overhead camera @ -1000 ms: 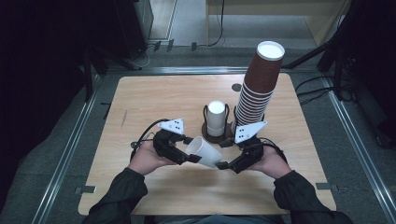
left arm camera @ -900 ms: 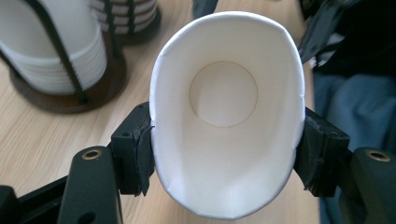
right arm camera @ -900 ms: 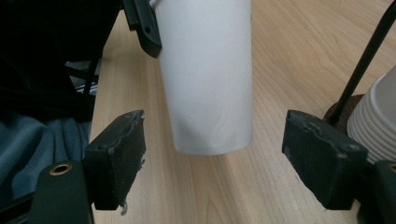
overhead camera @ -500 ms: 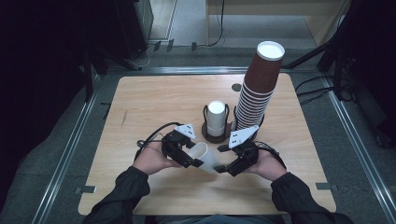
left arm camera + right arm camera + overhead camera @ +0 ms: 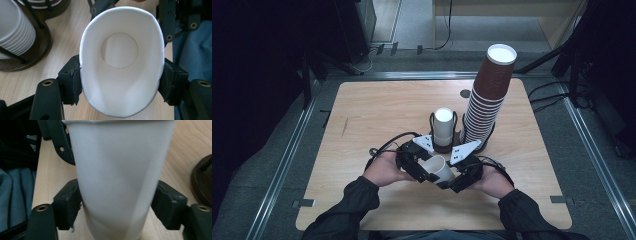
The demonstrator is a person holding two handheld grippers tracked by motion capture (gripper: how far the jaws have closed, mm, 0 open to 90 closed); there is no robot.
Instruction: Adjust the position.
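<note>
A white paper cup point(image 5: 439, 169) lies on its side in the air, low over the near middle of the wooden surface point(image 5: 377, 110), and both tools have it. The left hand-held gripper point(image 5: 421, 170) squeezes the cup near its open rim; in the left gripper view the pads point(image 5: 72, 83) press so hard that the round mouth is bent into an egg shape. The right hand-held gripper point(image 5: 455, 180) is at the cup's other end, and its jaws have just been closing, with the white cup wall between them; in the right gripper view its pads point(image 5: 68, 202) touch both sides of the cup and dent it a little. I think this looks like two cups stuck together, being pulled apart, or one cup passing from one tool to the other (I cannot tell which). To do it well, squeeze softly, because paper cups crumple fast. Let the left side ease its pinch so the rim goes round again. Pull straight along the cup, slowly, and do not twist. Stay clear of the short white cup stack in the dark holder point(image 5: 443, 131) and the tall brown cup tower point(image 5: 488, 95) just behind, since a bump could tip the tower over.
</note>
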